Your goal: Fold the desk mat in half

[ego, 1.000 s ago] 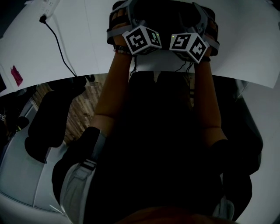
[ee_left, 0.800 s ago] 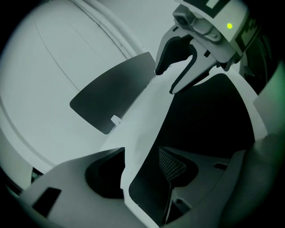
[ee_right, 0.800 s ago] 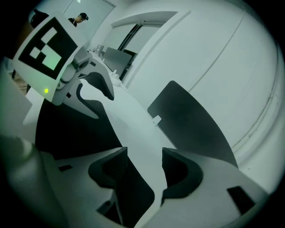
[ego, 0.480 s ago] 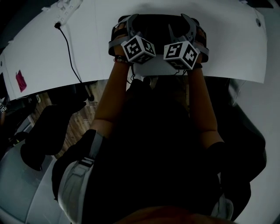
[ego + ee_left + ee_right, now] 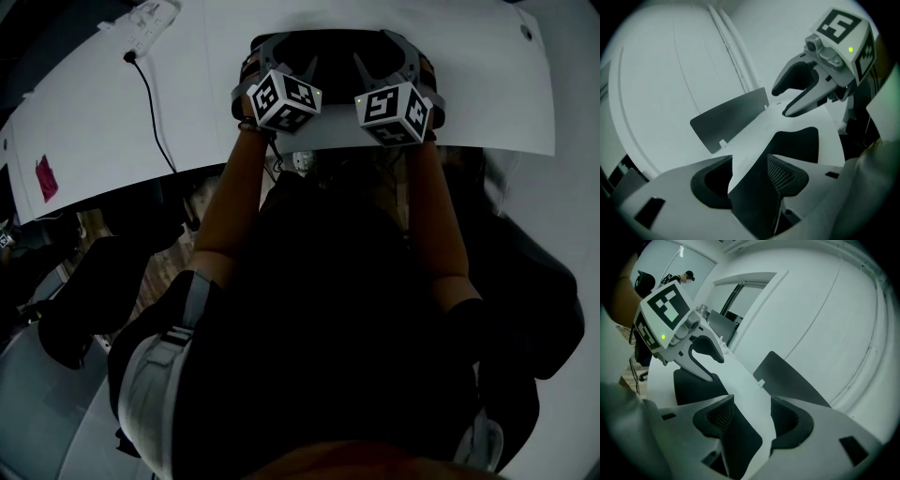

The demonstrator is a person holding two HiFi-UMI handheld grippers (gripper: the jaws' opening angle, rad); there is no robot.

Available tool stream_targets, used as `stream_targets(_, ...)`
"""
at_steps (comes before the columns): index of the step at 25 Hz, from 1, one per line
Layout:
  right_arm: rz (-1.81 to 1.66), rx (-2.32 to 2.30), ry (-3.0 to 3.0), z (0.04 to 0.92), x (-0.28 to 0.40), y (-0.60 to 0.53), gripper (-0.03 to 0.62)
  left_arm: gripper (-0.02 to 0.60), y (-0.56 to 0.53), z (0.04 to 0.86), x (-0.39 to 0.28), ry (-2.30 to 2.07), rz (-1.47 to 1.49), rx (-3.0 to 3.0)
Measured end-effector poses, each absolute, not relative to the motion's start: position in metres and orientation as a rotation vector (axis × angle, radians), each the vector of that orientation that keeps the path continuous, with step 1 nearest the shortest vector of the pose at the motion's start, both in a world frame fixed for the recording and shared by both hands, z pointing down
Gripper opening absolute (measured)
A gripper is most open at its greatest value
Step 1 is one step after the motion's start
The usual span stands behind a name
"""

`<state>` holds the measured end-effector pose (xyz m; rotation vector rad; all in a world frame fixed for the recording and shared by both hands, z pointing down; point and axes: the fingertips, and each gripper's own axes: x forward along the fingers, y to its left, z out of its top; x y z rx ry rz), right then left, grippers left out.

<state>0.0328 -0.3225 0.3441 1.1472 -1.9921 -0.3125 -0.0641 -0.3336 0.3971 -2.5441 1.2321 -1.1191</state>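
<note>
The left tool (image 5: 750,161) has its jaws fairly wide, yet they are not empty. The dark desk mat (image 5: 752,208) runs up between them and looks pinched at its edge. The right tool (image 5: 752,401) stands the same way, about as wide, with the same dark sheet filling its gap. Both are up off the surface (image 5: 94,103), side by side and tipped a little downward. The mat hangs slack between them, its black sag showing beside each tool against the white top. Holding one edge at two points close together makes sense for a fold, I'd say. The gripped edge can be carried across as one line toward the opposite edge, and the lift keeps it from dragging. How much of the mat lies flat farther out I can't tell; from above it is only a dark patch between the two tools.

The surface is a long white top, mostly bare. A black cable (image 5: 150,103) trails across its left part from a white power strip (image 5: 150,14), and a small pink slip (image 5: 42,178) lies near the left end. A dark panel (image 5: 729,119) with small white clips sits at the far side. Beyond are plain white walls (image 5: 811,310) and a framed opening (image 5: 740,291).
</note>
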Motion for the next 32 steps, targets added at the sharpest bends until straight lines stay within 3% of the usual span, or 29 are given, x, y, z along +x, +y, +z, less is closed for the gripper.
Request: stream_targets(32, -0.49, 1.161, -2.477, 0.212, 0.095, -0.094, 0.239, 0.238, -0.104, 0.223, 0.031, 1.28, -0.66, -2.47)
